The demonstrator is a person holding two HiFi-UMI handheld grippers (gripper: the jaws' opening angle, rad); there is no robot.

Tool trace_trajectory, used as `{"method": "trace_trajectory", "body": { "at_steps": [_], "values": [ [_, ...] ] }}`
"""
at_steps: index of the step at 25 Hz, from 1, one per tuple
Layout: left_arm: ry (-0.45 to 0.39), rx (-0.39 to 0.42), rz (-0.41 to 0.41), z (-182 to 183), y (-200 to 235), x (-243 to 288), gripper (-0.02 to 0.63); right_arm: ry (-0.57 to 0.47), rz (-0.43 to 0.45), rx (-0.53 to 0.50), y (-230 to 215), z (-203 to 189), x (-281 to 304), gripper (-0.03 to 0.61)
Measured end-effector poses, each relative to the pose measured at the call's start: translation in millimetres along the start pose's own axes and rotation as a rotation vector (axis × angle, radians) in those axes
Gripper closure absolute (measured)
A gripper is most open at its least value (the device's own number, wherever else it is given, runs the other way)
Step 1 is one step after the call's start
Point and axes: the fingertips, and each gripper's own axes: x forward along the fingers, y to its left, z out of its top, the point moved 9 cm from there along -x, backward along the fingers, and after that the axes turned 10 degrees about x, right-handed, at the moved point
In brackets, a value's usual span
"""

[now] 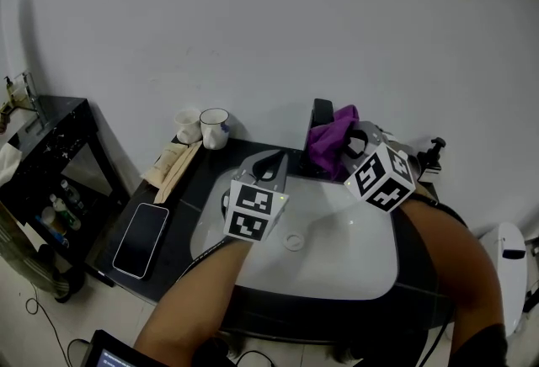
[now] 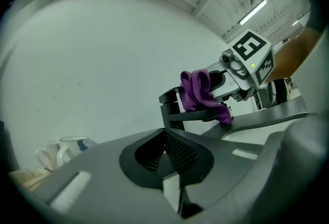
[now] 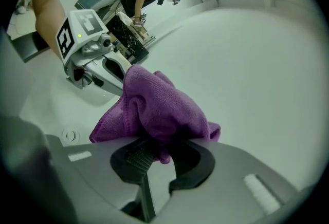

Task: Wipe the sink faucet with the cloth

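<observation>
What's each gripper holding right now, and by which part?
The right gripper pinches the purple microfibre cloth by a bunched fold at its lower edge. The left gripper is shut, holding nothing.

Head view: soft, even indoor light, slightly dim. White wall darkens toward corners. Sink basin is brightest area, no hard glare, only faint shadows.

Both gripper views: heavy fisheye bowing, black vignette at corners, cool greenish cast. Ceiling strip light glows upper right in left gripper view. Closest foreground soft, out of focus. Purple cloth sharp, weave visible.
</observation>
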Motion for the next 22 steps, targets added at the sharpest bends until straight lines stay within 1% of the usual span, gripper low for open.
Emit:
{"method": "trace_trajectory", "body": {
  "at_steps": [3,7,11,12,17,19,20,22],
  "values": [
    [0.002,0.005,-0.001,0.4,0.0,0.2,0.597,-0.011,-0.004,-0.046,7.1,0.0,-10.5,0.508],
    [0.005,0.008,-0.003,-0.3,-0.5,-0.1,0.597,-0.036,0.004,-0.081,17.9,0.5,-25.8,0.508],
    [0.01,0.013,-0.005,-1.5,-0.3,0.2,0.597,-0.072,-0.012,-0.153,32.9,-0.6,-40.3,0.506],
    [0.012,0.013,-0.004,-1.9,-0.2,0.1,0.596,-0.082,-0.012,-0.153,37.0,-2.0,-44.0,0.506],
    [0.016,0.007,0.003,-2.2,0.7,0.0,0.596,-0.141,0.013,-0.056,59.7,-15.5,-65.4,0.506],
    [0.017,0.006,0.005,-1.5,1.7,-0.2,0.596,-0.122,0.041,-0.022,71.2,-25.8,-63.8,0.506],
    [0.016,0.005,0.006,-1.2,1.8,-0.5,0.596,-0.104,0.063,0.012,75.7,-32.8,-59.0,0.506],
    [0.016,0.006,0.006,-1.0,1.5,-0.6,0.597,-0.063,0.11,0.114,80.5,-45.7,-44.0,0.506]
  ]
}}
